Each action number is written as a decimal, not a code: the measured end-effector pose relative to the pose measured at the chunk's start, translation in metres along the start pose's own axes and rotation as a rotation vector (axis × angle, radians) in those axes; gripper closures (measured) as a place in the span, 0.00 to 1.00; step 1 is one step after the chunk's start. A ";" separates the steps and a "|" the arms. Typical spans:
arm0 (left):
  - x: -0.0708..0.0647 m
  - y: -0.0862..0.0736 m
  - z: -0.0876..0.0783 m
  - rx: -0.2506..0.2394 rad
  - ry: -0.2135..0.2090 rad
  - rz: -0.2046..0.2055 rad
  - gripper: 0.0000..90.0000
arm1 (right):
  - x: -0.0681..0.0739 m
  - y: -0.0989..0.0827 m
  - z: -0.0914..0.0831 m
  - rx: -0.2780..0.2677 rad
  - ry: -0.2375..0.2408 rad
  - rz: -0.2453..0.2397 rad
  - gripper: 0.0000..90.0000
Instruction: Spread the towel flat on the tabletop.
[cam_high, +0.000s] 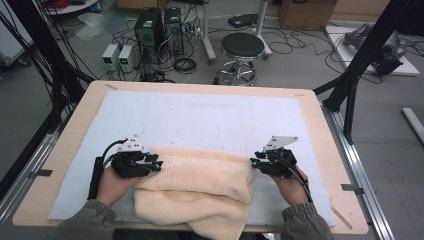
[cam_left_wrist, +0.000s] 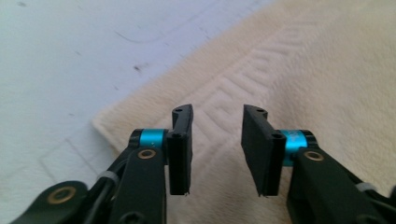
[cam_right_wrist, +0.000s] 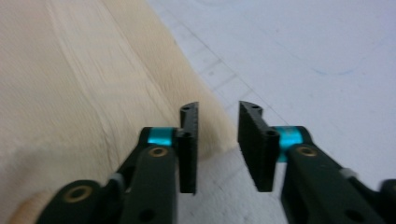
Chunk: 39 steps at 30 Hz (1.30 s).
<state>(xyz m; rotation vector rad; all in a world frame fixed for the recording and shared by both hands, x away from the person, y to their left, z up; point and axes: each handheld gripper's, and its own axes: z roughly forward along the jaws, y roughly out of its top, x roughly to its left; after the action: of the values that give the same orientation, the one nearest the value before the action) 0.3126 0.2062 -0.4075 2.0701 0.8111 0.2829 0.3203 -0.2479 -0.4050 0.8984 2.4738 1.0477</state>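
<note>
A cream towel (cam_high: 200, 185) lies folded at the near side of the pale blue mat (cam_high: 200, 115), its front part hanging over the table edge. My left gripper (cam_high: 159, 165) sits at the towel's far left corner. In the left gripper view its jaws (cam_left_wrist: 218, 112) stand apart over the towel's patterned border (cam_left_wrist: 303, 70), and nothing is pinched between them. My right gripper (cam_high: 254, 163) is at the far right corner. In the right gripper view its jaws (cam_right_wrist: 219, 108) are apart too, straddling the towel's edge (cam_right_wrist: 84, 84) where it meets the mat (cam_right_wrist: 303, 56).
The mat covers most of a wooden table (cam_high: 320, 130), with bare mat beyond the towel. Past the table stand a black stool (cam_high: 242, 47) and computer towers (cam_high: 150, 25) among floor cables. Black frame posts (cam_high: 360, 65) rise at the right.
</note>
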 end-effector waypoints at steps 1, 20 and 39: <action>0.004 0.002 -0.002 -0.006 0.010 -0.012 0.67 | -0.001 0.000 0.000 -0.015 0.024 0.019 0.68; 0.017 0.003 0.027 0.120 0.047 0.022 0.82 | 0.019 -0.009 0.033 0.056 0.105 -0.063 0.89; 0.014 0.038 -0.028 -0.105 0.119 0.016 0.92 | 0.007 0.060 -0.020 -0.118 0.027 -0.134 0.93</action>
<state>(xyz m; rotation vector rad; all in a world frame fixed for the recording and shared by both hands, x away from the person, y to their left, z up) 0.3269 0.2180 -0.3621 1.9763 0.8330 0.4516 0.3309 -0.2217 -0.3474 0.6773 2.4270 1.1527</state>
